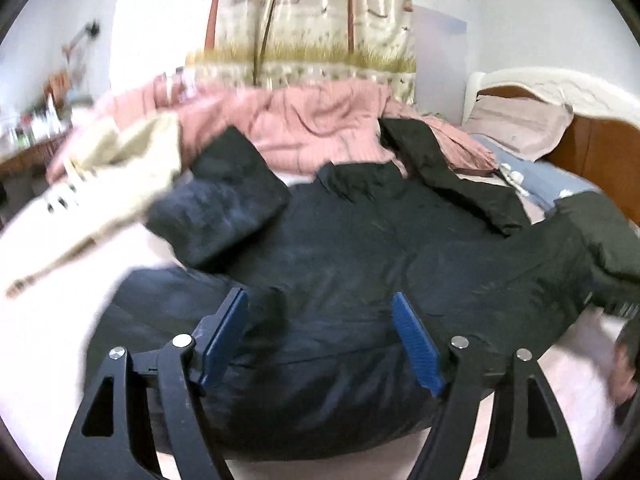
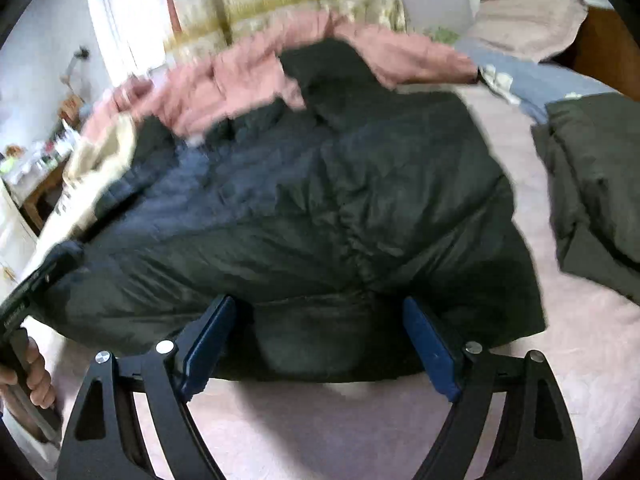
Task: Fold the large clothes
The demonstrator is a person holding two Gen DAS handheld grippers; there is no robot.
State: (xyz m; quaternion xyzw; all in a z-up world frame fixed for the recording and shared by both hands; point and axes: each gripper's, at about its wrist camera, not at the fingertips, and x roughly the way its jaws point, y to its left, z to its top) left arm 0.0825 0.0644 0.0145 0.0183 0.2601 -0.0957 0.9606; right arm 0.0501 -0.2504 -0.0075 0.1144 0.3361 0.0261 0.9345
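Jaws: left gripper (image 1: 320,344) and right gripper (image 2: 318,350) both spread wide, gripping nothing.
Jacket: dark jacket (image 2: 320,208) lies spread at bed's (image 2: 360,432) near edge.
Far edge: pink quilt (image 1: 304,128) bunched.

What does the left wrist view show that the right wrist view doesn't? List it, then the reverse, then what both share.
Only the left wrist view: the left gripper, open above the dark jacket, and the jacket's sleeve stretched toward the pillow.

Only the right wrist view: the right gripper, open at the jacket's near hem, and a hand holding the other gripper's handle.

Both: jacket, pink blanket, curtain, pale pink bed sheet.
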